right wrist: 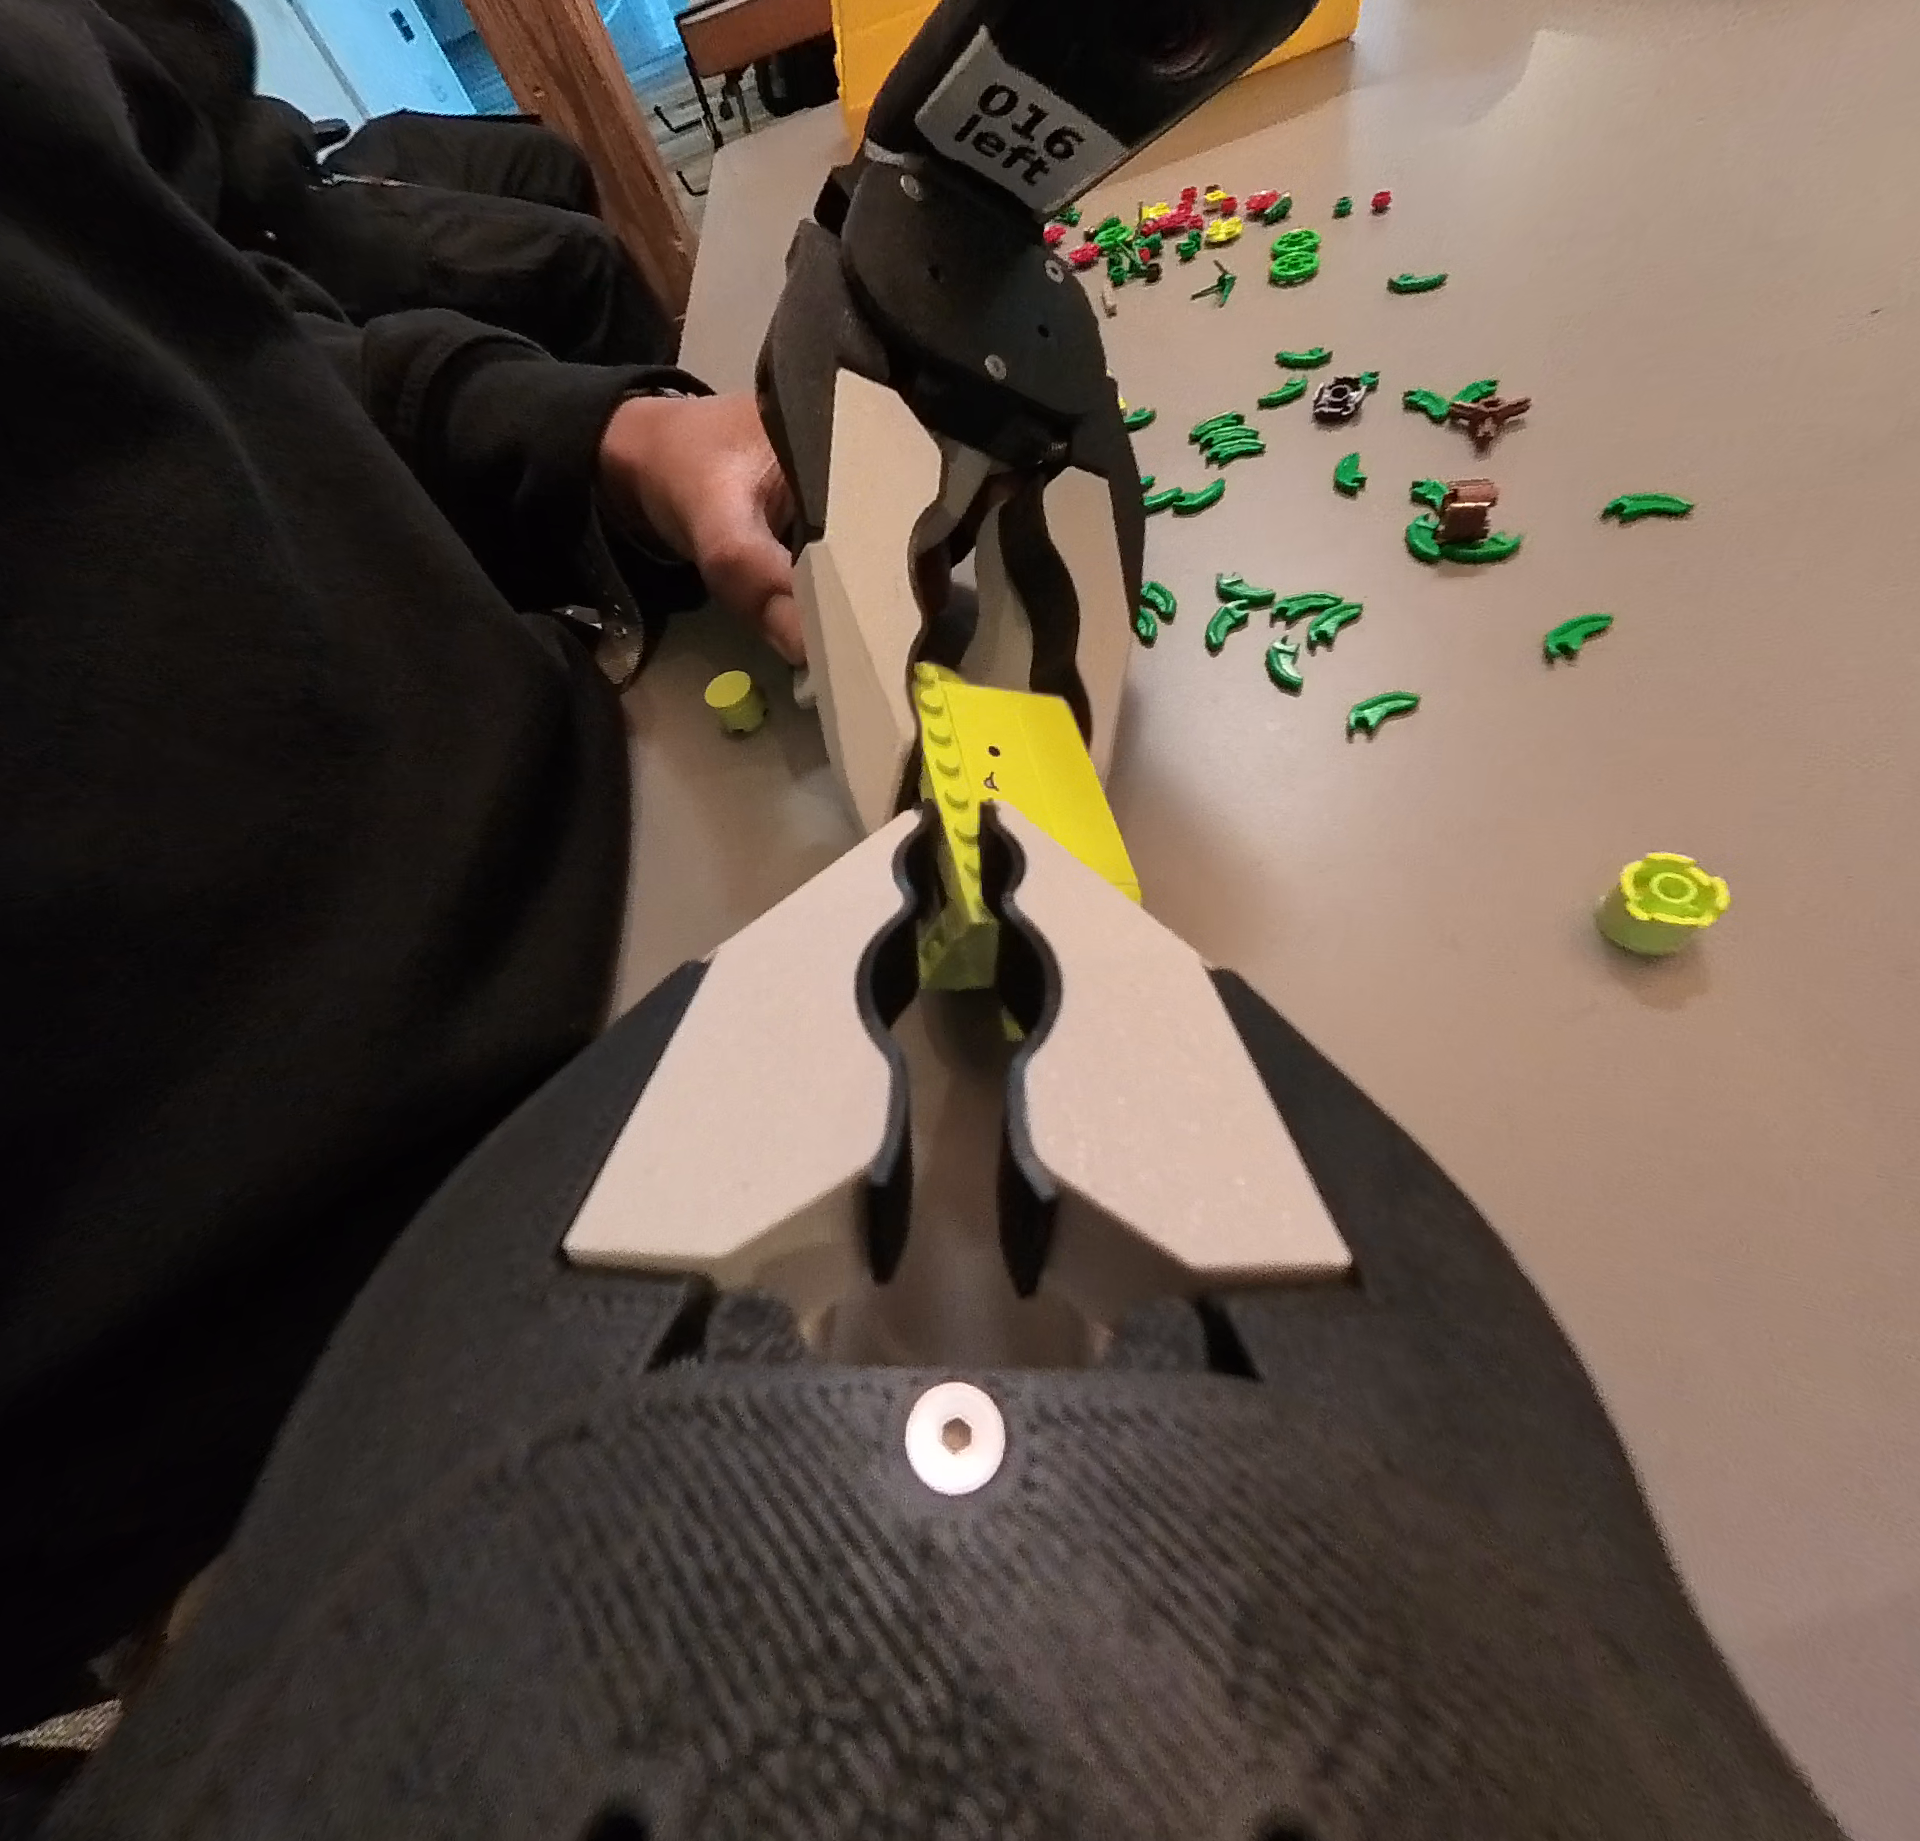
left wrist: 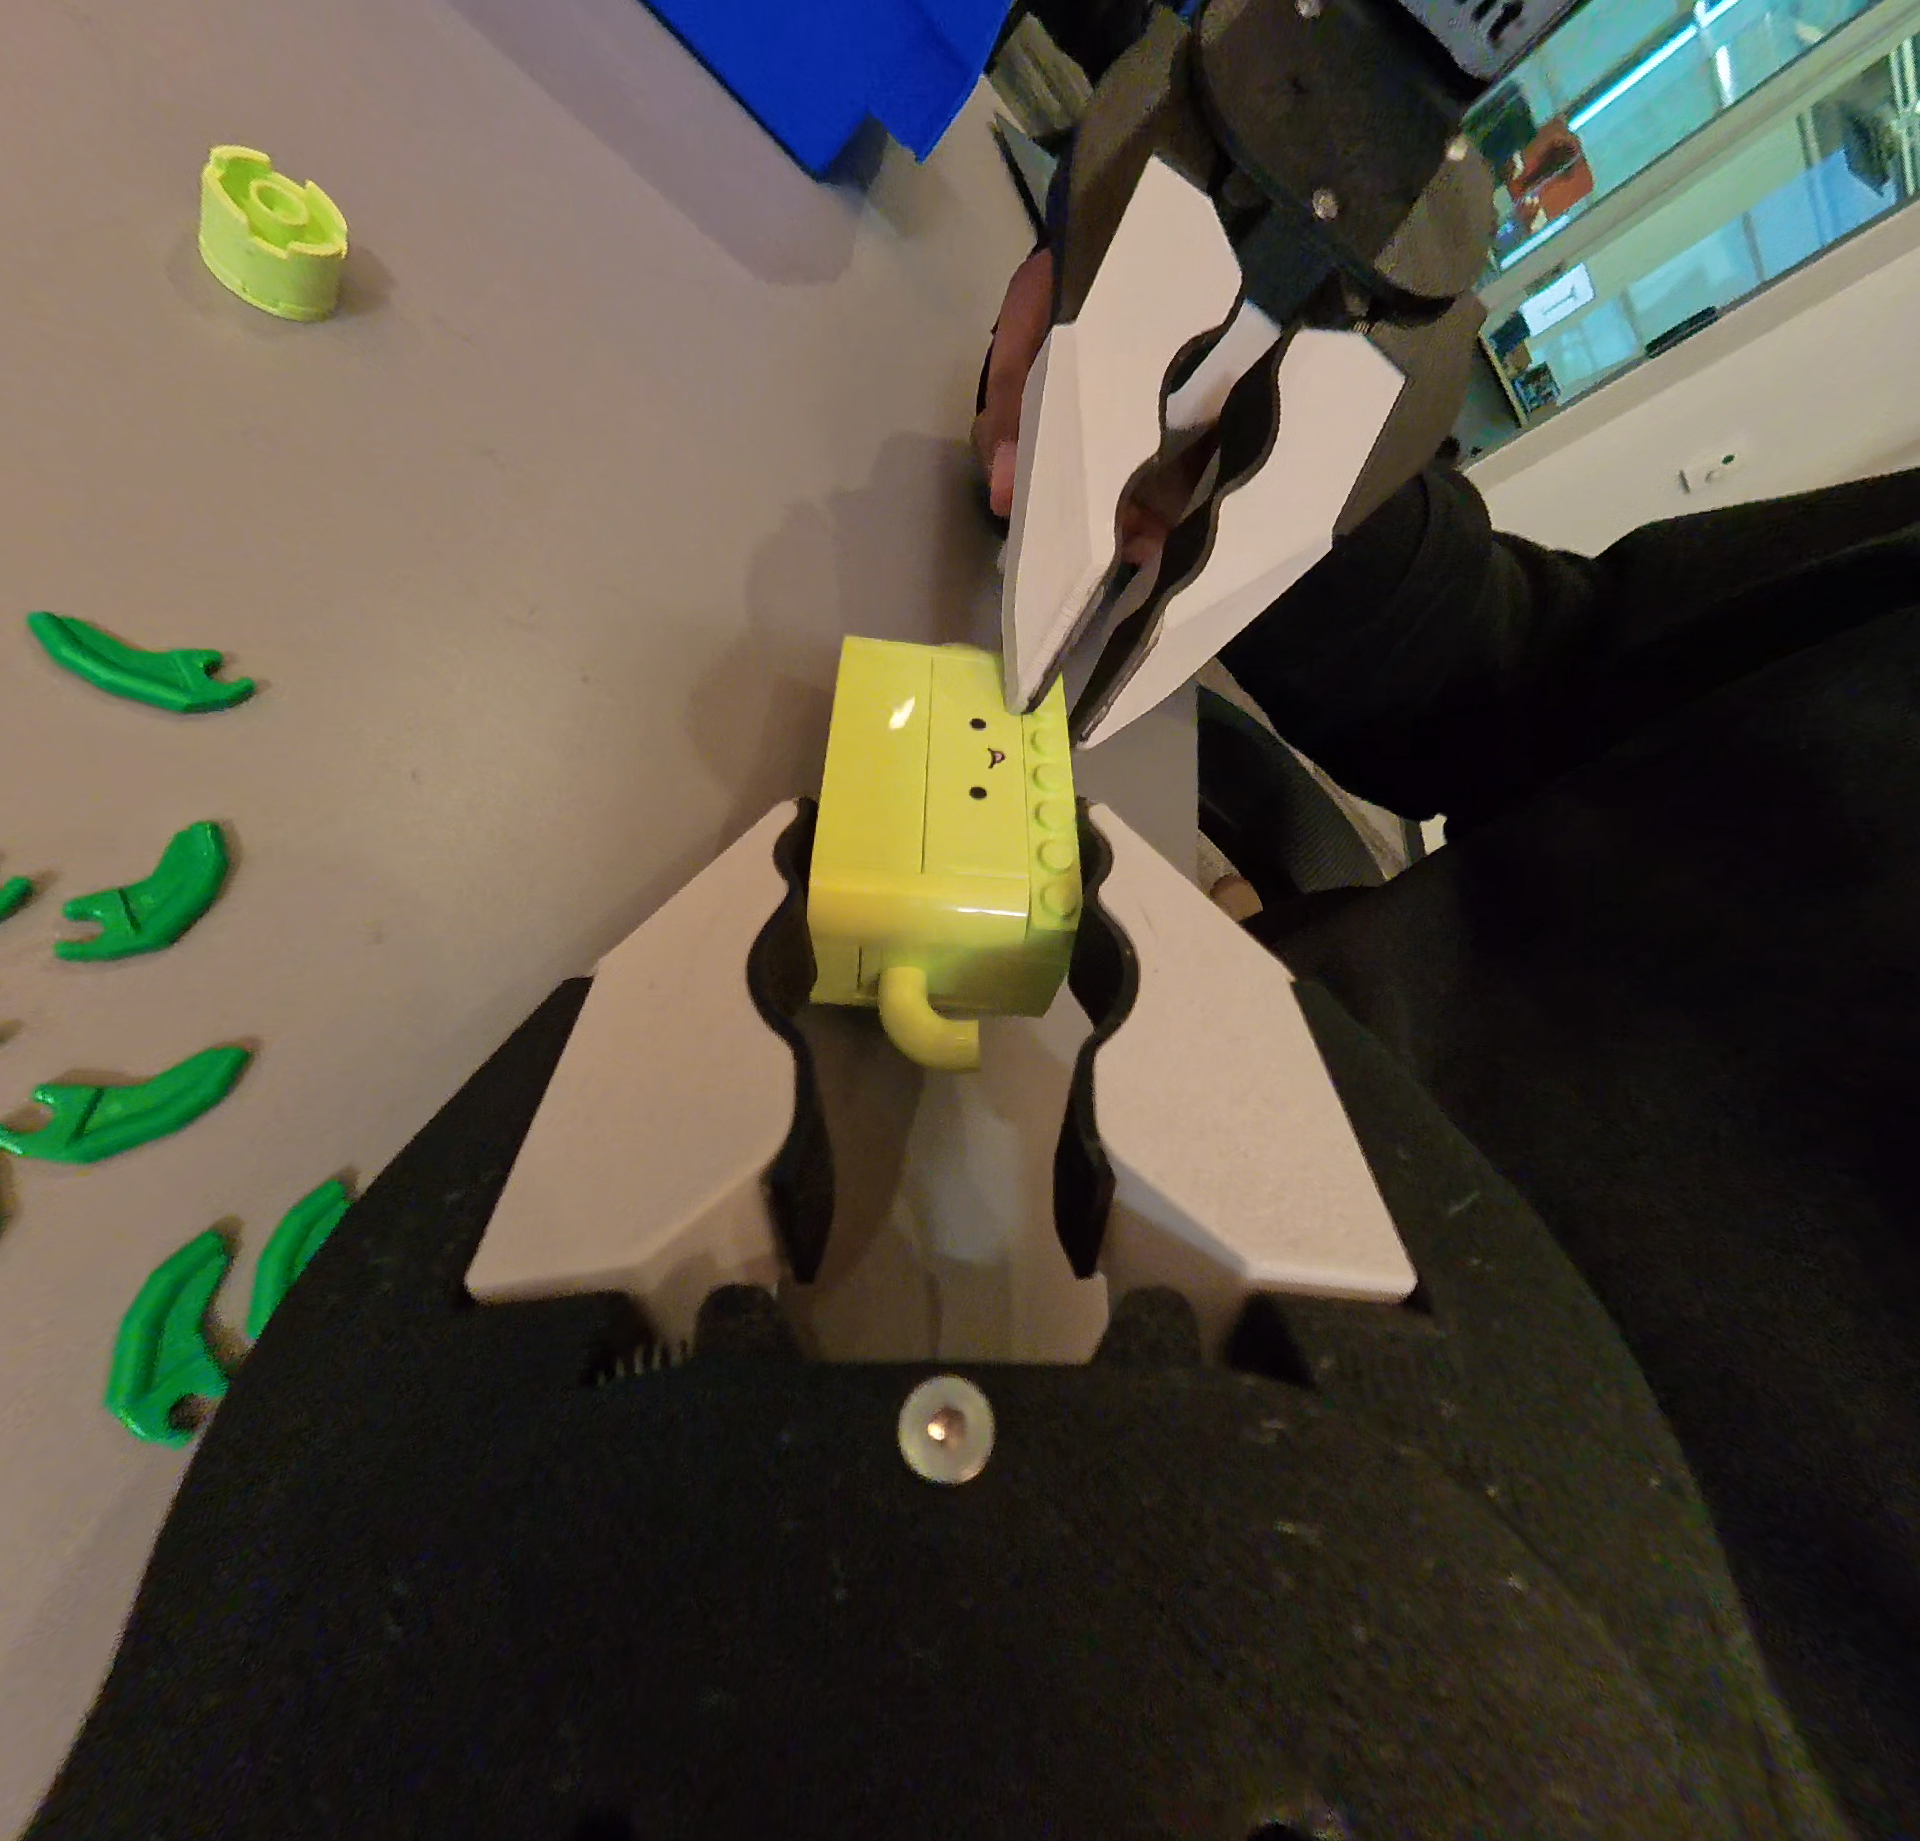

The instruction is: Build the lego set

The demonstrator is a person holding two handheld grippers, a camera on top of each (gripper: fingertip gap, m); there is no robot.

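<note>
Claws are clamping: left claw (left wrist: 940, 918) gripping rigid, glossy lime block (left wrist: 935, 835), right claw (right wrist: 951, 846) pinching its studded plate (right wrist: 951, 783) edge.

You've got 2 grippers (left wrist: 940, 835) (right wrist: 956, 825), 1 lime block (left wrist: 940, 835), 2 lime round pieces (right wrist: 1662, 903) (right wrist: 736, 700), and green leaves (right wrist: 1382, 713) too scattered to count.

Lime-yellow block (left wrist: 940, 835), black-dotted face; green leaf pieces (right wrist: 1278, 617); grey table (right wrist: 1558, 1064)
</note>
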